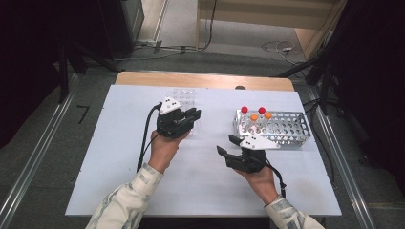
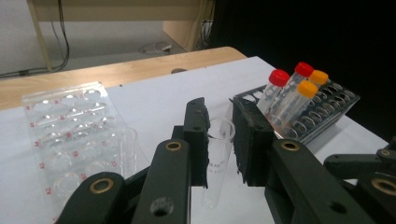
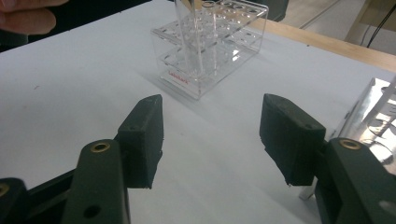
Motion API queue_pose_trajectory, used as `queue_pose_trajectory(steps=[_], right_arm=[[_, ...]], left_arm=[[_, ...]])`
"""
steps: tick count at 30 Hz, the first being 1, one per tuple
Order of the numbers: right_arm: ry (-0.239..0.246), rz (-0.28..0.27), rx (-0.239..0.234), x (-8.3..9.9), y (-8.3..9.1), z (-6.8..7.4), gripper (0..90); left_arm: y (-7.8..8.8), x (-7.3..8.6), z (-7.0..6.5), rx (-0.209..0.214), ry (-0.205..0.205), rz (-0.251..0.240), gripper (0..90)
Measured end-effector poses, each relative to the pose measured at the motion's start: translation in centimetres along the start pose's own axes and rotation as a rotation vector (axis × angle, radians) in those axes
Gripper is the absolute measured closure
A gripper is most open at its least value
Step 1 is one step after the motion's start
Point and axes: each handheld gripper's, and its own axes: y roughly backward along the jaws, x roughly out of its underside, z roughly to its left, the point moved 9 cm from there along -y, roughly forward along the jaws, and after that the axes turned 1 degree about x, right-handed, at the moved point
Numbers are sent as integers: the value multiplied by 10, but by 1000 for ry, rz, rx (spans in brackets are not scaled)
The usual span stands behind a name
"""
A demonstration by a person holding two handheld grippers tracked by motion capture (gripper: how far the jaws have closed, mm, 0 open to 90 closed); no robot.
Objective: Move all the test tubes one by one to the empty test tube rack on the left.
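Note:
My left gripper is shut on a clear uncapped tube, which hangs between its pads above the white table. The same tube shows in the right gripper view, in front of the clear plastic rack. That rack lies just beyond the left gripper. My right gripper stands open with nothing between its jaws, near the left end of the metal rack.
The metal rack holds two red-capped tubes and two orange-capped tubes at its left end; its other holes look empty. A wooden strip runs along the table's far edge. Cables lie on the floor beyond.

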Motion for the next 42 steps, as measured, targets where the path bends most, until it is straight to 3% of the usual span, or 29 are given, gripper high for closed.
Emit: queue_pose_trajectory(steps=[6, 23, 33, 42], right_arm=[[-11, -4, 10, 3, 8, -6, 378], [-26, -4, 35, 9, 15, -19, 374], [-25, 1, 39, 10, 14, -19, 374], [-24, 8, 41, 12, 13, -19, 374]], left_arm=[[-1, -11, 8, -20, 18, -22, 761], [1, -18, 34, -142, -21, -42, 761], [-8, -8, 36, -187, -72, -10, 760], [-25, 17, 38, -229, -120, 40, 755]])
